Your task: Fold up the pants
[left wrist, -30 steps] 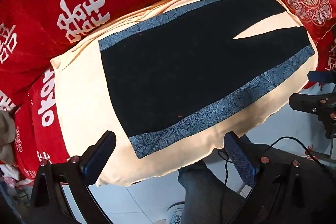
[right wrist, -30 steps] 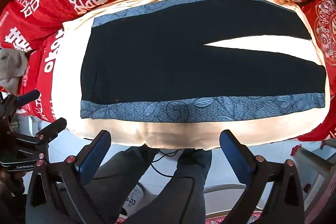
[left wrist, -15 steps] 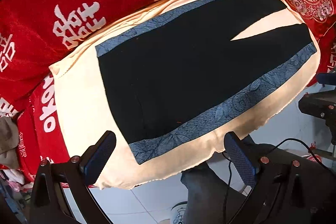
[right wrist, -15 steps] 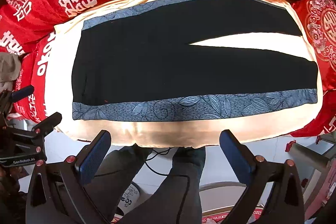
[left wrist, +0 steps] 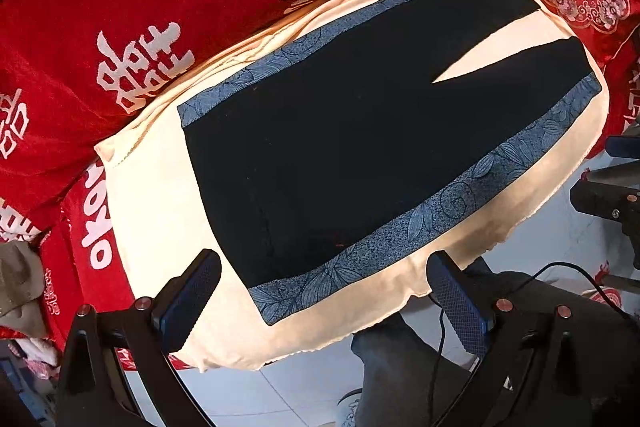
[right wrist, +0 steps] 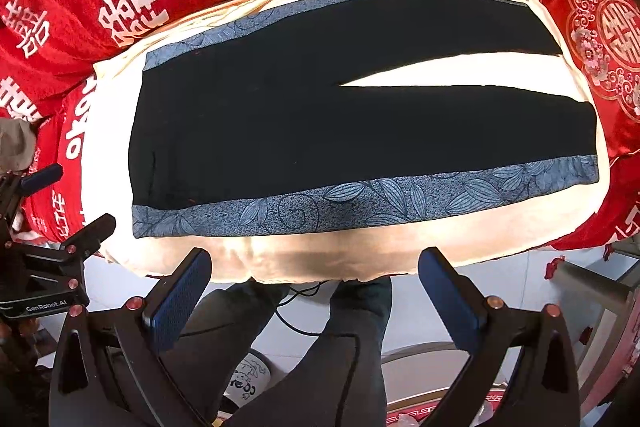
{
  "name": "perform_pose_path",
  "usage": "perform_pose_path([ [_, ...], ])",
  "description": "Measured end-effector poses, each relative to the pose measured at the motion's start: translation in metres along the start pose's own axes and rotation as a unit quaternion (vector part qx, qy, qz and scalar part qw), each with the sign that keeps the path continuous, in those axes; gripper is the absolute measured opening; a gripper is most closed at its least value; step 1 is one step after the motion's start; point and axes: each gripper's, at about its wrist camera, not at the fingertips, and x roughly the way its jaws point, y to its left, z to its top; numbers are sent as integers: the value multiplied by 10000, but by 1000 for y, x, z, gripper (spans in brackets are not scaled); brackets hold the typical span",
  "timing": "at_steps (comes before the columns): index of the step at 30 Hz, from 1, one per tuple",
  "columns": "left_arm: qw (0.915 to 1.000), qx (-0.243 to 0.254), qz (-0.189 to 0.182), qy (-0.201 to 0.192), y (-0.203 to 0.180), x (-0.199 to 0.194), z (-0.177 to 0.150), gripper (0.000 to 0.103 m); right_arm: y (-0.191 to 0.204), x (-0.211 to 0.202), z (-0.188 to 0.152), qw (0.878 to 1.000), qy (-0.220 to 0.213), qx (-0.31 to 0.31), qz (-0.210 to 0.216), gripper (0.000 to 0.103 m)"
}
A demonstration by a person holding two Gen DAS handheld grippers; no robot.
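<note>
Black pants (left wrist: pixel 344 147) with blue leaf-patterned side stripes lie flat and spread on a cream cloth (left wrist: pixel 160 195), waist to the left and legs to the right with a narrow gap between them. They also show in the right wrist view (right wrist: pixel 320 131). My left gripper (left wrist: pixel 324 291) is open and empty, hovering above the near waist corner. My right gripper (right wrist: pixel 316 287) is open and empty, above the near edge of the cream cloth (right wrist: pixel 320 255), in front of the near stripe (right wrist: pixel 360 203).
A red blanket with white characters (left wrist: pixel 180 19) covers the surface behind and around the cloth. The person's legs (right wrist: pixel 320 347) and a cable stand on the tiled floor below. The left gripper's body (right wrist: pixel 44 267) shows at the left of the right wrist view.
Both grippers have moved closer to the pants, which now look larger. The pants have not moved. Both grippers stay open.
</note>
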Motion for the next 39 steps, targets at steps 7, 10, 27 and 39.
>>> perform_pose_path([
  [7, 9999, -98, 105, 14, 4, 0, 0, 103, 0, 3, 3, 10000, 55, 3, 51, 103],
  [10, 9997, -147, 174, -22, 7, -2, 1, 103, -1, 4, 5, 9999, 81, 3, 87, 103],
  [27, 9964, -705, 478, -55, 16, -12, 4, 103, -2, 4, 26, 9993, 47, -290, 246, 103],
  [39, 9809, -1877, 500, 66, 4, -23, -7, 103, -31, -4, 32, 9979, 20, -500, 414, 103],
])
